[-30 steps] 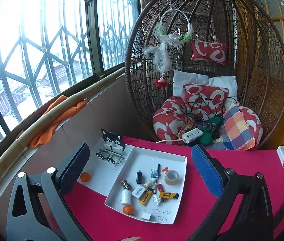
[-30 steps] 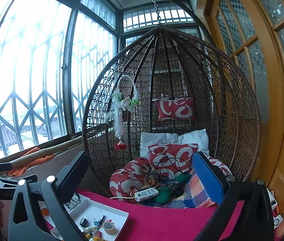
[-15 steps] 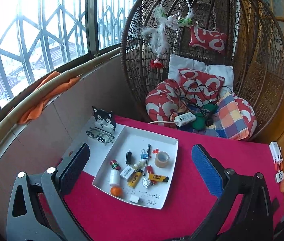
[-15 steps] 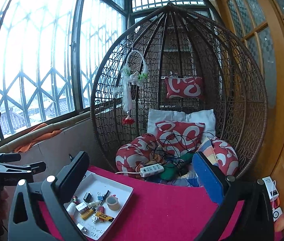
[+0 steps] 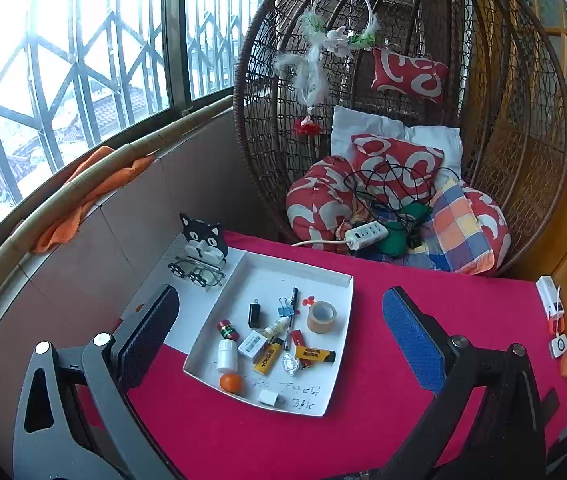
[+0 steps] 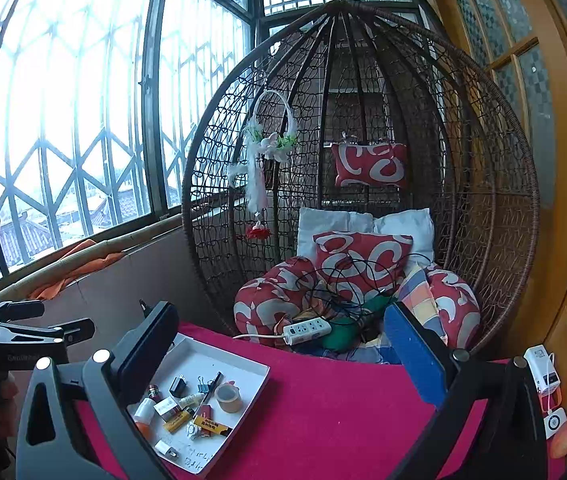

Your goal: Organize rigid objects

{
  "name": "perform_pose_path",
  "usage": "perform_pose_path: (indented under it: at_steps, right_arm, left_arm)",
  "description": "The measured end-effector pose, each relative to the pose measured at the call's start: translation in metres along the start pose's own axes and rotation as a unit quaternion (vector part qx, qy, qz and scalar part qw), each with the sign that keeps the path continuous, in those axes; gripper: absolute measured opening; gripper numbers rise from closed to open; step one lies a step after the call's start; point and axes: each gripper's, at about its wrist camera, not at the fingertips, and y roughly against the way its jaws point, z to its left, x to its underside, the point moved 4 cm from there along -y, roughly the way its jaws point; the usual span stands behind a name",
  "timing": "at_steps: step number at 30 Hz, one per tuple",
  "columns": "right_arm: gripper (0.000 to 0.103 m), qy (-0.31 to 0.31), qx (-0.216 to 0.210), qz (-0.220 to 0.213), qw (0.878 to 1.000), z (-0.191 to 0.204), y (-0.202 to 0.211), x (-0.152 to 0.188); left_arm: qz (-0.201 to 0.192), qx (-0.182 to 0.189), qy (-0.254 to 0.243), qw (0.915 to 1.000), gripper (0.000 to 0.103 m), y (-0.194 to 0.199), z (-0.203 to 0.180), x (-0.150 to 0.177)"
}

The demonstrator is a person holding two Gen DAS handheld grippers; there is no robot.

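On the far left, the cat-shaped holder [image 5: 203,240] stood against the wall with a pair of glasses [image 5: 195,272] lying just in front of it on a white sheet [image 5: 187,324]. Next along, the left gripper [image 5: 279,344] hovered above the table, fingers wide apart and nothing between them, the white tray [image 5: 339,276] framed squarely in the gap. In that tray sat the jumble: a small white bottle [image 5: 228,355] and an orange ball [image 5: 230,383] at the near left, a black clip [image 5: 255,314] and a blue binder clip [image 5: 286,310] farther in, a yellow lighter [image 5: 267,358] in the middle, a tape roll [image 5: 322,317] toward the right. Over on the right, the right gripper [image 6: 275,360] was held higher and farther back, fingers also spread and empty, the tray low at its left.

No item was chosen yet, it seemed. To do this well, the call would be to descend straight over one isolated piece, the tape roll or the bottle, since the middle pieces lay touching. Straddle it cleanly, close gently, lift straight up. The red cloth [image 5: 423,292] to the right of the tray offered open room for setting things down.
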Motion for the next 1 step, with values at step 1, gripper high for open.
perform_pose_path:
  at_steps: [1]
  right_arm:
    - [0.103, -0.001, -0.001, 0.002, 1.0, -0.0003, -0.0007, 0.0004]
  left_arm:
    - [0.001, 0.0, -0.001, 1.0, 0.103, -0.0016, 0.0012, -0.0009]
